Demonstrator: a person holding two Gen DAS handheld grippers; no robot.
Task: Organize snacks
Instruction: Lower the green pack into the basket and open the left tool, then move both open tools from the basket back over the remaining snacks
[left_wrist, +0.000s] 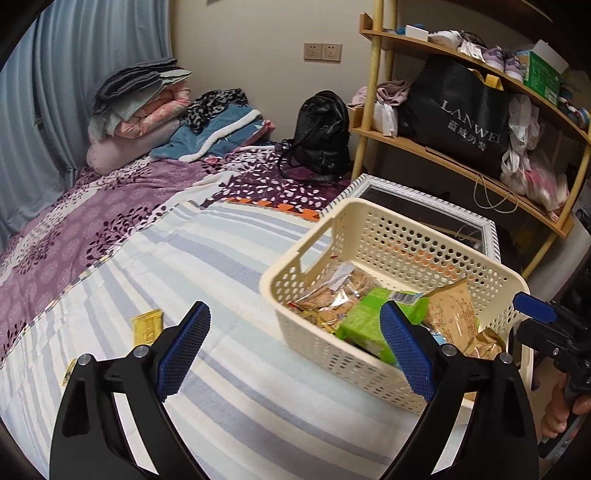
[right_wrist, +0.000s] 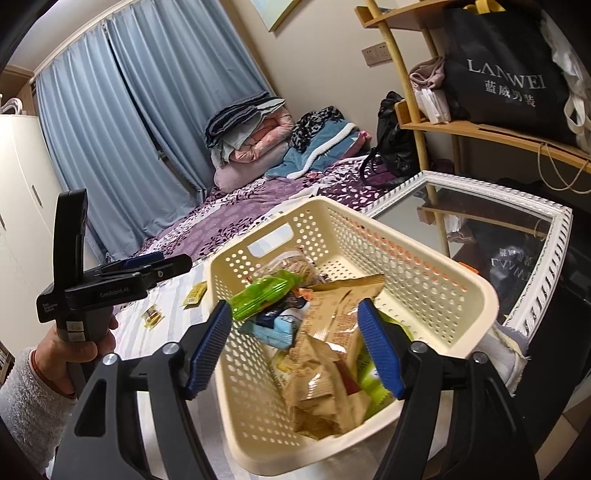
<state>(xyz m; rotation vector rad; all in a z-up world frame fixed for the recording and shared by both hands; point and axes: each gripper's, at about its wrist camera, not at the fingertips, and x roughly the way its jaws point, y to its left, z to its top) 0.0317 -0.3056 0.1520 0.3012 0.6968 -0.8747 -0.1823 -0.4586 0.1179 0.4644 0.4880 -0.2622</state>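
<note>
A cream perforated basket (left_wrist: 373, 206) (right_wrist: 469, 275) sits on the striped bedsheet and holds several snack packets: a green one (left_wrist: 364, 319) (right_wrist: 260, 291), a clear bag of biscuits (left_wrist: 334, 291), brown ones (right_wrist: 325, 384) and a light blue one (right_wrist: 275, 332). My left gripper (left_wrist: 295, 349) (right_wrist: 173, 264) is open and empty over the sheet, just left of the basket. My right gripper (right_wrist: 295, 345) hangs open above the basket's near end, and the brown packets lie loose below its fingers. A yellow packet (left_wrist: 147, 325) (right_wrist: 195, 293) and a small packet (right_wrist: 153, 315) lie on the sheet.
A white-framed mirror (left_wrist: 424, 194) (right_wrist: 554, 221) lies flat behind the basket. Past it stands a wooden shelf (left_wrist: 436, 147) with a black shopping bag (left_wrist: 461, 118). A black backpack (left_wrist: 321, 133) and folded bedding (left_wrist: 144, 107) sit at the far end of the bed.
</note>
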